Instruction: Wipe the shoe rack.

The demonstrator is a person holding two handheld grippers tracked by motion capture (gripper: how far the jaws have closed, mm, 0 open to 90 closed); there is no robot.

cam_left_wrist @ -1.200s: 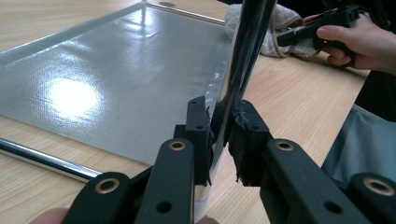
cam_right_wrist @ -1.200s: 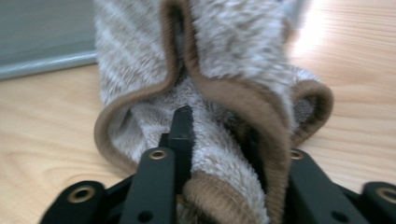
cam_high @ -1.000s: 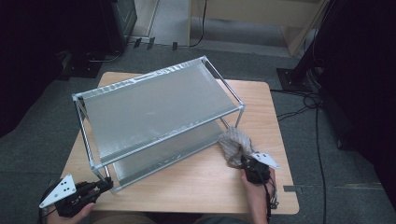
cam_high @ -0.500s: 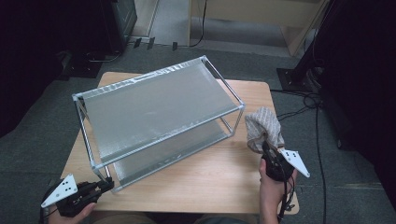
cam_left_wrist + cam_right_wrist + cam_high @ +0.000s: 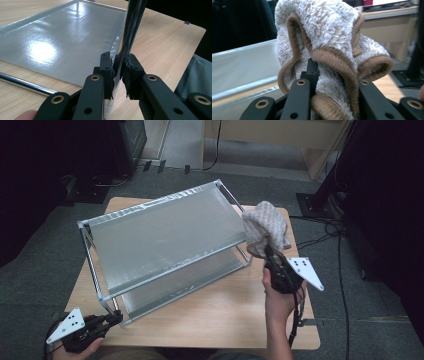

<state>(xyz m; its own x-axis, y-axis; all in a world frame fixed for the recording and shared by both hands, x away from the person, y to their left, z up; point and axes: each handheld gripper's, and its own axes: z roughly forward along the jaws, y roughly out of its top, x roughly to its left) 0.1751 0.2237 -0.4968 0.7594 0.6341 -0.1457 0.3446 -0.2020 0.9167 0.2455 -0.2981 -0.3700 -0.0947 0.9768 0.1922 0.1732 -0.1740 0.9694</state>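
While the left gripper (image 5: 112,319) is staying clamped on the chrome corner post (image 5: 130,32) of the two-tier rack (image 5: 165,232), the right gripper (image 5: 264,251) is lifting a bunched white towel (image 5: 267,222) with a brown hem off the table (image 5: 225,315). A second ago the towel was lying low beside the rack's near right leg; now it is hanging level with the rack's top shelf (image 5: 160,237), just off that shelf's right end.

In the left gripper view the two black jaws are pressing together on the post, one pad on each side, right where the post is meeting the lower shelf (image 5: 57,42). That grip is steadying the rack at its near left corner. In the right gripper view the jaws are pinching a fold of the towel (image 5: 329,37), with the brown hem looping over and around them and the rest of the cloth piling up above the tips.

Judging from this, the step in hand is carrying the towel up toward the rack, most likely to wipe or lay it on the top shelf. The next move is calling for the right hand to bring the towel leftward over the shelf's right rail (image 5: 234,207) without snagging the dangling hem on it, then to lower the cloth flat onto the shelf while the left hand is bracing the frame against the push.
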